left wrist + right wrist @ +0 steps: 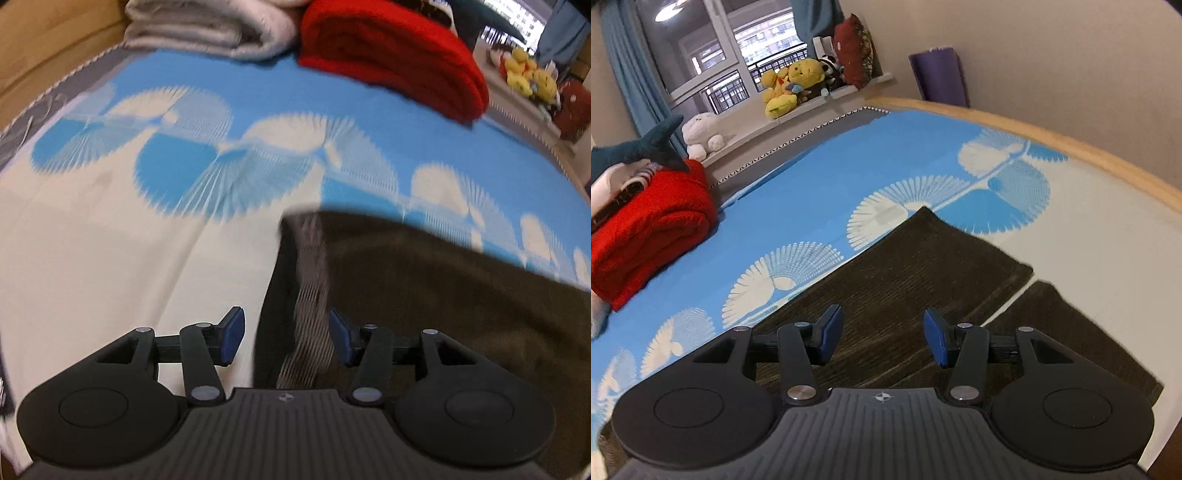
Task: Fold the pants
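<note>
Your left gripper (285, 341) sat closest to the lens, its blue pads (232, 336) standing partly apart with nothing pinched between them; the striped waistband edge (308, 295) of the pants (424, 295) showed in the gap, but below the pads and untouched as far as the blurred view let me judge. Your right gripper (882, 338) was likewise about half open and empty, hanging over the dark brown fabric (905, 266). The pants lay flat on the blue and white bedspread (812, 173), already doubled lengthwise it seemed, with one layer's end (1071, 325) offset from the other at the near right. I would expect the cloth to be soft, light and limp, with a ribbed, slightly grippy surface, so it should sag from whatever point you lifted and drag on the bedspread rather than slide. You would probably have done best to take it at the corners or along the thicker waistband, pinching both layers together. Both of your tools pointed steeply down toward the bed, the left over the garment's left edge, the right above its middle. A folded red blanket (646, 229) and a grey one (207, 29) lay well apart at the far side
</note>
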A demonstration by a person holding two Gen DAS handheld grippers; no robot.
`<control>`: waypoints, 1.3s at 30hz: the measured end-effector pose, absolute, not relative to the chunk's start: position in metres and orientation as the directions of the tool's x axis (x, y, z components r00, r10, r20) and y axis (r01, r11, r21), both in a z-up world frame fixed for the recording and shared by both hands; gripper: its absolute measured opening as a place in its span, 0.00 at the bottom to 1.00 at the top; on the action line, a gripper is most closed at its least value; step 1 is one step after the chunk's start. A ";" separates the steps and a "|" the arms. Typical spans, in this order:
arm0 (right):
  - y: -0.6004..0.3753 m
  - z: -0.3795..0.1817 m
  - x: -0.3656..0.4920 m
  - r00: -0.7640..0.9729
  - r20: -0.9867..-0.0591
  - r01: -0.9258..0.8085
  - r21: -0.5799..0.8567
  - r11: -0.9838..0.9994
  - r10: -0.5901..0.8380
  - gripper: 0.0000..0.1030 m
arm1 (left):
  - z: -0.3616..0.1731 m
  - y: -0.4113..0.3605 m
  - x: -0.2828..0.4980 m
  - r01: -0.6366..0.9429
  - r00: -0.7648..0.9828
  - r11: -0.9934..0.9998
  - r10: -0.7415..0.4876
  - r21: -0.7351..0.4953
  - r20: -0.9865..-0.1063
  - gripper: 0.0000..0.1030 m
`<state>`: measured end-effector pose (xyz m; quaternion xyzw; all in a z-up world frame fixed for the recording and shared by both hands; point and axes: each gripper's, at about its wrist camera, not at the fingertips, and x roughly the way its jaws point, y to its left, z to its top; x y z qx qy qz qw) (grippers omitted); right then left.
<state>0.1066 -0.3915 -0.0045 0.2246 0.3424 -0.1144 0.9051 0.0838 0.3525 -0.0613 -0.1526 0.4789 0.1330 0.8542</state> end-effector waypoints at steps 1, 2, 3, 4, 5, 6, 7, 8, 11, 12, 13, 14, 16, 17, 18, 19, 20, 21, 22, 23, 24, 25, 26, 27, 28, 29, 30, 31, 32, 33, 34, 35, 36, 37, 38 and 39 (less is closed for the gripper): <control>-0.392 -0.003 0.104 0.744 -0.666 0.361 0.338 0.869 -0.050 0.49 | -0.068 0.352 0.070 -0.375 0.495 0.917 0.074 -0.135 -0.866 0.54; -0.392 -0.001 0.102 0.750 -0.660 0.358 0.347 0.867 -0.045 0.49 | -0.077 0.352 0.056 -0.378 0.487 0.915 0.068 -0.139 -0.871 0.54; -0.392 0.001 0.099 0.756 -0.653 0.352 0.355 0.866 -0.040 0.49 | -0.089 0.354 0.042 -0.387 0.478 0.909 0.057 -0.152 -0.876 0.54; -0.392 0.004 0.095 0.764 -0.644 0.345 0.358 0.868 -0.038 0.49 | -0.101 0.357 0.033 -0.401 0.456 0.900 0.033 -0.172 -0.890 0.54; -0.391 0.007 0.092 0.769 -0.638 0.337 0.355 0.872 -0.038 0.49 | -0.111 0.360 0.028 -0.412 0.424 0.892 0.008 -0.185 -0.905 0.54; -0.389 0.009 0.089 0.771 -0.635 0.323 0.348 0.880 -0.032 0.49 | -0.116 0.362 0.024 -0.415 0.420 0.891 0.007 -0.185 -0.908 0.54; -0.387 0.011 0.087 0.771 -0.636 0.300 0.336 0.893 -0.020 0.49 | -0.118 0.362 0.021 -0.409 0.426 0.895 0.017 -0.176 -0.905 0.58; -0.385 0.015 0.084 0.773 -0.634 0.271 0.319 0.908 -0.008 0.49 | -0.120 0.362 0.019 -0.397 0.427 0.904 0.027 -0.160 -0.904 0.65; -0.379 0.020 0.068 0.777 -0.629 0.204 0.245 0.948 -0.005 0.49 | -0.130 0.361 0.016 -0.381 0.413 0.911 0.015 -0.158 -0.911 0.68; -0.378 0.019 0.063 0.771 -0.637 0.207 0.232 0.951 -0.012 0.49 | -0.135 0.360 0.019 -0.371 0.404 0.914 -0.001 -0.165 -0.915 0.68; -0.379 0.016 0.059 0.756 -0.655 0.220 0.239 0.946 -0.011 0.49 | -0.139 0.357 0.021 -0.357 0.390 0.921 -0.005 -0.156 -0.921 0.68; -0.381 0.015 0.056 0.745 -0.668 0.232 0.265 0.936 0.004 0.49 | -0.143 0.353 0.024 -0.340 0.372 0.932 0.010 -0.126 -0.928 0.68; -0.381 0.015 0.051 0.745 -0.666 0.232 0.291 0.928 0.023 0.49 | -0.148 0.349 0.029 -0.315 0.362 0.945 0.031 -0.091 -0.932 0.68; -0.379 0.015 0.051 0.748 -0.663 0.227 0.274 0.935 0.013 0.49 | -0.148 0.348 0.030 -0.309 0.365 0.946 0.026 -0.094 -0.931 0.63; -0.376 0.016 0.050 0.750 -0.662 0.219 0.251 0.943 0.002 0.49 | -0.149 0.348 0.031 -0.305 0.367 0.946 0.014 -0.106 -0.930 0.57; -0.372 0.015 0.051 0.750 -0.662 0.206 0.225 0.952 -0.005 0.49 | -0.149 0.347 0.032 -0.299 0.369 0.947 0.000 -0.119 -0.930 0.50; -0.370 0.015 0.051 0.748 -0.664 0.195 0.209 0.958 -0.007 0.49 | -0.147 0.345 0.031 -0.287 0.373 0.952 0.005 -0.110 -0.928 0.40; -0.367 0.014 0.053 0.745 -0.667 0.186 0.194 0.963 -0.010 0.49 | -0.145 0.342 0.030 -0.261 0.377 0.961 0.011 -0.094 -0.926 0.35; -0.365 0.013 0.054 0.742 -0.670 0.179 0.178 0.968 -0.014 0.49 | -0.142 0.339 0.029 -0.234 0.383 0.969 0.022 -0.075 -0.923 0.18; -0.363 0.012 0.055 0.740 -0.672 0.174 0.166 0.971 -0.018 0.49 | -0.138 0.338 0.027 -0.219 0.395 0.973 0.022 -0.071 -0.918 0.10; -0.362 0.011 0.056 0.738 -0.675 0.171 0.156 0.973 -0.021 0.49 | -0.132 0.339 0.025 -0.226 0.407 0.971 0.021 -0.079 -0.913 0.10; -0.360 0.011 0.058 0.735 -0.678 0.170 0.151 0.974 -0.023 0.49 | -0.127 0.343 0.023 -0.244 0.420 0.966 0.022 -0.090 -0.907 0.09; -0.360 0.010 0.058 0.733 -0.680 0.168 0.146 0.975 -0.024 0.49 | -0.122 0.346 0.019 -0.261 0.432 0.960 0.028 -0.096 -0.901 0.09; -0.359 0.009 0.060 0.731 -0.682 0.166 0.142 0.976 -0.025 0.49 | -0.119 0.347 0.016 -0.268 0.436 0.959 0.036 -0.091 -0.899 0.09; -0.357 0.008 0.061 0.728 -0.685 0.164 0.137 0.977 -0.026 0.49 | -0.118 0.346 0.014 -0.265 0.428 0.961 0.042 -0.081 -0.903 0.09; -0.356 0.007 0.062 0.725 -0.688 0.161 0.132 0.978 -0.027 0.49 | -0.119 0.345 0.012 -0.261 0.413 0.963 0.047 -0.068 -0.910 0.09; -0.354 0.006 0.063 0.723 -0.691 0.159 0.124 0.979 -0.029 0.49 | -0.121 0.342 0.012 -0.252 0.393 0.967 0.058 -0.047 -0.918 0.10; -0.352 0.005 0.064 0.720 -0.693 0.155 0.116 0.981 -0.031 0.49 | -0.122 0.338 0.012 -0.242 0.376 0.970 0.067 -0.029 -0.924 0.11; -0.351 0.004 0.064 0.718 -0.695 0.150 0.110 0.983 -0.032 0.49 | -0.122 0.335 0.012 -0.237 0.359 0.972 0.078 -0.010 -0.930 0.14; -0.349 0.004 0.064 0.716 -0.697 0.145 0.104 0.984 -0.032 0.49 | -0.120 0.333 0.012 -0.236 0.348 0.972 0.107 0.023 -0.931 0.15; -0.348 0.003 0.064 0.714 -0.700 0.138 0.096 0.986 -0.032 0.49 | -0.114 0.329 0.011 -0.233 0.364 0.970 0.147 0.063 -0.920 0.15; -0.347 0.003 0.064 0.713 -0.701 0.131 0.090 0.987 -0.031 0.49 | -0.106 0.326 0.009 -0.225 0.400 0.971 0.169 0.082 -0.901 0.15; -0.346 0.003 0.063 0.713 -0.701 0.124 0.083 0.989 -0.031 0.49 | -0.097 0.322 0.007 -0.211 0.446 0.974 0.167 0.078 -0.880 0.15; -0.345 0.004 0.062 0.714 -0.700 0.117 0.075 0.990 -0.031 0.49 | -0.090 0.319 0.005 -0.195 0.485 0.980 0.138 0.047 -0.864 0.16; -0.345 0.004 0.061 0.715 -0.698 0.112 0.070 0.991 -0.031 0.49 | -0.085 0.315 0.004 -0.176 0.505 0.984 0.104 0.016 -0.857 0.16; -0.344 0.004 0.060 0.716 -0.698 0.108 0.065 0.992 -0.032 0.49 | -0.084 0.310 0.004 -0.146 0.511 0.989 0.067 -0.010 -0.857 0.16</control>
